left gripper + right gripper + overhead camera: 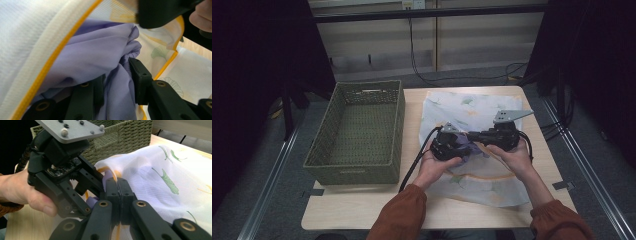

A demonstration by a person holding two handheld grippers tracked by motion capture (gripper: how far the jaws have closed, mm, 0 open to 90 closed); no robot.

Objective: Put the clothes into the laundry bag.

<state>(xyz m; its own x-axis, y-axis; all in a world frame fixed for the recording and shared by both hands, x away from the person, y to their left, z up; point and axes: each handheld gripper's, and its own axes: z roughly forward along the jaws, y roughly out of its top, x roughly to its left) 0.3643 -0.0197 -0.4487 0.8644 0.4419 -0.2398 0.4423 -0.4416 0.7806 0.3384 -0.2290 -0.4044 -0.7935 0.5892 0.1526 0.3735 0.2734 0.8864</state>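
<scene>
Left to right on tabletop (362, 210): woven basket (357, 132); left gripper (117, 82), fingers clamped on purple cloth (95, 57) inside white mesh bag (472, 107); right gripper (119, 195), fingers pinched shut on bag's yellow-trimmed edge.

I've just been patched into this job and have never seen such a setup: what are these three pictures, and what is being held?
No robot arm here: a person holds a pair of hand tongs in each hand. The high view looks down on the table; the other two cameras ride on the tongs themselves. On the table stand a green woven basket and a white mesh bag printed with leaves and edged in yellow. The right tongs are shut on the bag's rim, holding its mouth up. The left tongs are at that mouth, gripping a bunched purple cloth that sits partly inside the bag. Whether the cloth is going in or coming out, one picture cannot tell.
</scene>
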